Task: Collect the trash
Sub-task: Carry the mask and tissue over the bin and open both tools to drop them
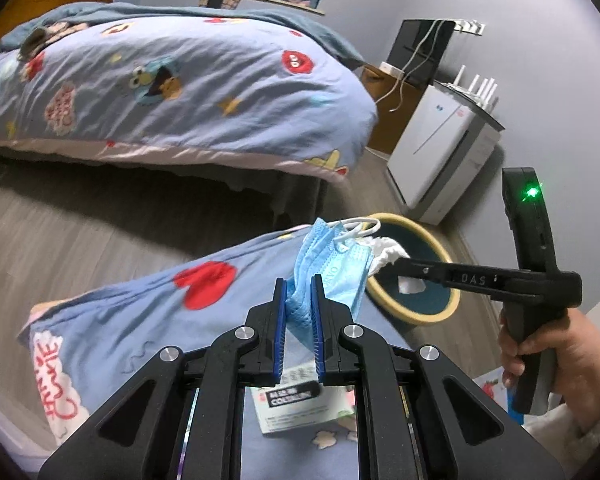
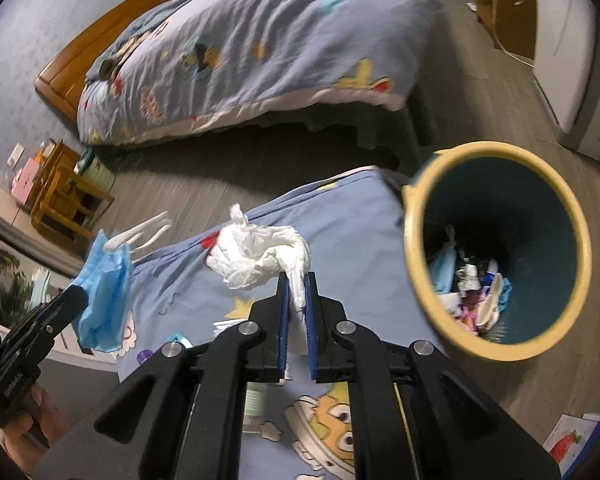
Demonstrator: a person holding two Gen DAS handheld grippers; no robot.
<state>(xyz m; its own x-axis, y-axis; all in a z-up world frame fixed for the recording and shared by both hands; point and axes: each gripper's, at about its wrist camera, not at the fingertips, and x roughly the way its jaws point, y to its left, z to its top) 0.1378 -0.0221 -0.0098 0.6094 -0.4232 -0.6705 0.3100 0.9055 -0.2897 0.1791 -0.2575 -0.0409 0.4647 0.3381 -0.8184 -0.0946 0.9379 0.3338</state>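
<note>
Crumpled white tissue (image 2: 260,252) pinched in right gripper (image 2: 298,312), pleated blue mask (image 1: 324,276) in left gripper (image 1: 300,312); risk snagging yellow-rimmed bin (image 2: 416,248) edge.

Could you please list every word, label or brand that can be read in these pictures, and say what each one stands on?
"DAS": on the right gripper finger.
"CUTIE", red lettering, an uncertain reading: on the blue quilt.
White-on-black label: on the small box, too blurred to read.
Lettering on the left gripper handle: too blurred to read.
</note>
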